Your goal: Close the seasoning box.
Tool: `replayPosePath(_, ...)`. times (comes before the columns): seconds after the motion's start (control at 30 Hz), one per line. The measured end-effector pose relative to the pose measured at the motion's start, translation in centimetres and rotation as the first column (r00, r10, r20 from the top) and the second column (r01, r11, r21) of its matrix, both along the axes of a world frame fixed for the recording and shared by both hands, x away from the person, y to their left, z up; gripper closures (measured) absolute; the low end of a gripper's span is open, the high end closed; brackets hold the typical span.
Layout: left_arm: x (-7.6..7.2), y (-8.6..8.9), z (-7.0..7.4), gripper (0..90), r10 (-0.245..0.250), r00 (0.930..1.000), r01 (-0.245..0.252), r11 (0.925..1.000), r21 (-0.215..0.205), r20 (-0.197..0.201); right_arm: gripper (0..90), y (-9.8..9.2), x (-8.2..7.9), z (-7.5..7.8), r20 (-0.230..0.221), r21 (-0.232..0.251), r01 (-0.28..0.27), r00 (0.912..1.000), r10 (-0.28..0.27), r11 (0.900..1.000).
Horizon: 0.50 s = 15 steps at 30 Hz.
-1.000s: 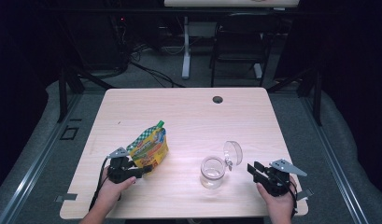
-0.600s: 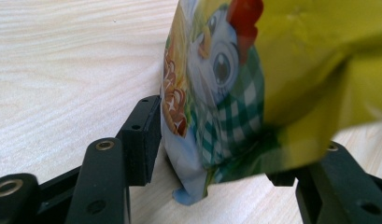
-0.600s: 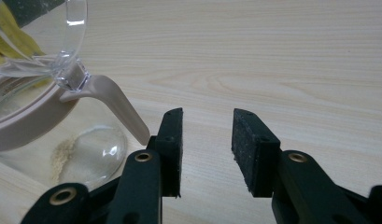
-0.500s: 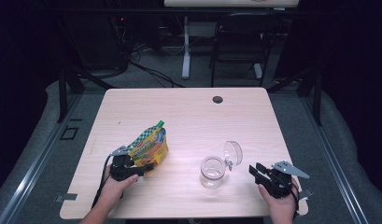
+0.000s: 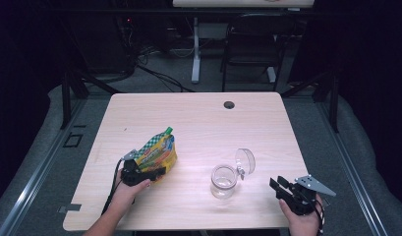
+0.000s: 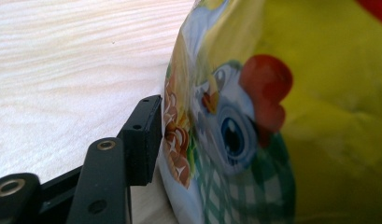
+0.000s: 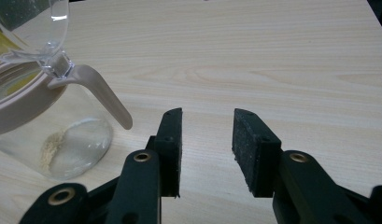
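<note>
A yellow and green snack bag stands tilted on the left part of the table. My left gripper is around its lower end. In the left gripper view one pad presses the side of the bag, and the other jaw is hidden behind it. These jaws have just been closing on the bag. A clear jar with its hinged lid flipped up stands right of the bag. My right gripper rests to the right of the jar, open and empty, with the jar to its left.
The light wooden table has a cable hole near its far edge. A dark chair and desk legs stand on the floor behind the table. A few crumbs lie in the bottom of the jar.
</note>
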<state>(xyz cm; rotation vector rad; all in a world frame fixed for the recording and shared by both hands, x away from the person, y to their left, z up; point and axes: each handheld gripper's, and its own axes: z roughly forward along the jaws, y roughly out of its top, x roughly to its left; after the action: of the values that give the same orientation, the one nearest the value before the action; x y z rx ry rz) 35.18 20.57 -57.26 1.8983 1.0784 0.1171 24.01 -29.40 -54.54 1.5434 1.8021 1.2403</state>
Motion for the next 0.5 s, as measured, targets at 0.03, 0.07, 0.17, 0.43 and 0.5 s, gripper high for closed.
replayPosePath(0.03, 0.0, 0.0, 0.0, 47.6, 0.0, 1.0, 0.0, 1.0, 0.0, 0.0, 63.5, -0.03, -0.05, -0.01, 0.002, -0.002, 0.003, 1.0, -0.003, 1.0)
replayPosePath(0.07, -0.02, -0.13, -0.04, 47.6, 0.01, 0.9998, -0.011, 0.9999, 0.004, 0.016, 63.5, -0.1, -0.14, 0.0, 0.0, 0.002, 0.004, 1.0, -0.004, 1.0)
replayPosePath(0.17, 0.07, -0.17, -0.19, 47.2, 0.013, 0.9996, -0.013, 0.9998, 0.015, 0.024, 63.3, -0.25, -0.29, 0.02, 0.001, 0.003, 0.011, 0.9999, -0.011, 1.0)
replayPosePath(0.43, 0.05, -0.26, -0.4, 49.2, 0.005, 0.9997, -0.006, 0.9998, 0.017, 0.024, 63.2, -0.23, -0.27, -0.01, -0.001, 0.0, 0.006, 1.0, -0.006, 1.0)
replayPosePath(0.5, 0.03, -0.32, -0.55, 51.0, 0.006, 0.9997, -0.006, 0.9999, 0.008, 0.025, 63.2, -0.18, -0.24, -0.02, -0.002, 0.003, 0.005, 1.0, -0.005, 1.0)
